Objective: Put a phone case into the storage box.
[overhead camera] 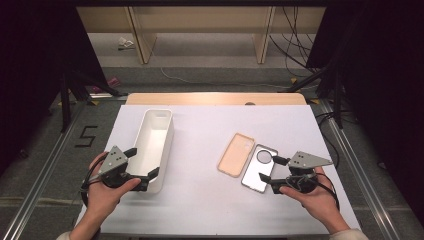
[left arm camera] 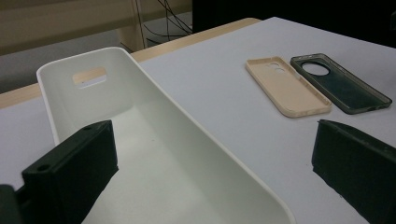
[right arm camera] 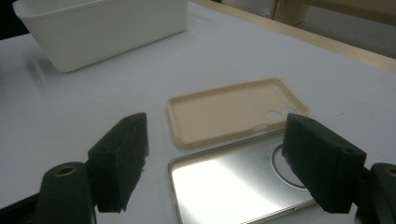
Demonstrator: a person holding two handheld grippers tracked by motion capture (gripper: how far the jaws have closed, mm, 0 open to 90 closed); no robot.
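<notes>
Both hands sit at the near edge of the desk (overhead camera: 210, 210), each holding a set of tongs. Left tongs (overhead camera: 141, 169) are spread wide with nothing between them, hovering right at the near end of the white bin (overhead camera: 155, 131); one jaw is over its inside and the other is out past its right wall. Off to their right lie two phone cases side by side, just about touching: a beige case (overhead camera: 236, 154), then a dark clear case (overhead camera: 259, 168) with a big round camera hole. Right tongs (overhead camera: 272, 170) are also wide apart, pointed at the near end of the dark clear case, jaws either side of it, not gripping anything.
</notes>
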